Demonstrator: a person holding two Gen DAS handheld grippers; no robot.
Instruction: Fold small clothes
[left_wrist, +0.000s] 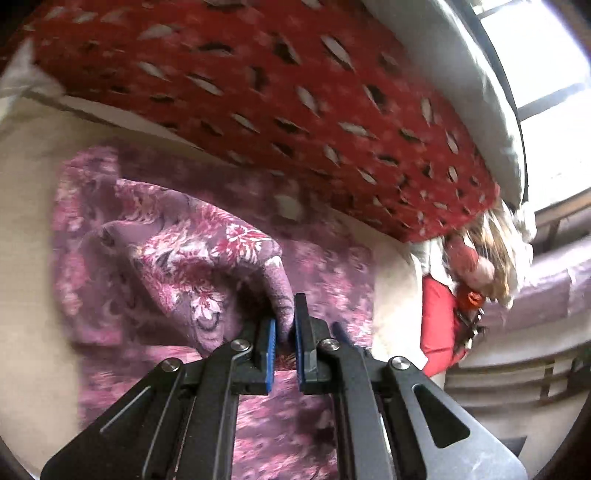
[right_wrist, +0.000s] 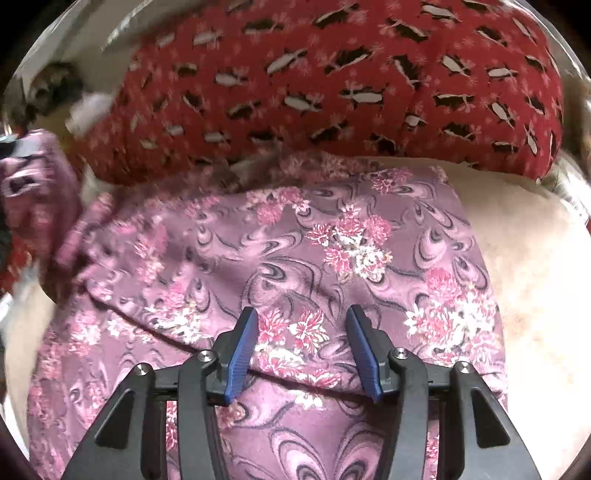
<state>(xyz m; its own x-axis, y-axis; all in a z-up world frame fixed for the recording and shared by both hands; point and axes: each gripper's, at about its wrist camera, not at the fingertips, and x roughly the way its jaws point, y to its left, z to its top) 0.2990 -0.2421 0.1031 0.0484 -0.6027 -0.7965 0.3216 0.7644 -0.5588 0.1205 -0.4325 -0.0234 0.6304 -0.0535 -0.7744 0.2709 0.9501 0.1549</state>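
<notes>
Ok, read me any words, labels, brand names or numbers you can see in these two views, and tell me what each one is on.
None: no readable text in either view.
Purple floral cloth: flower and swirl print only.
Red cloth: leaf-like marks, no letters.
Left gripper, shut on the purple floral cloth: no markings.
Right gripper, open: no markings.
Red thing at the edge of the left view: blurred, nothing legible.

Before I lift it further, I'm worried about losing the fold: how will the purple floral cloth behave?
Probably floppy: where the left tongs pinch the cloth, it droops in soft curves. Likely light, since one pinch raises a whole flap. It may drag and crease, as the rest lies flat beneath the open right tongs.
</notes>
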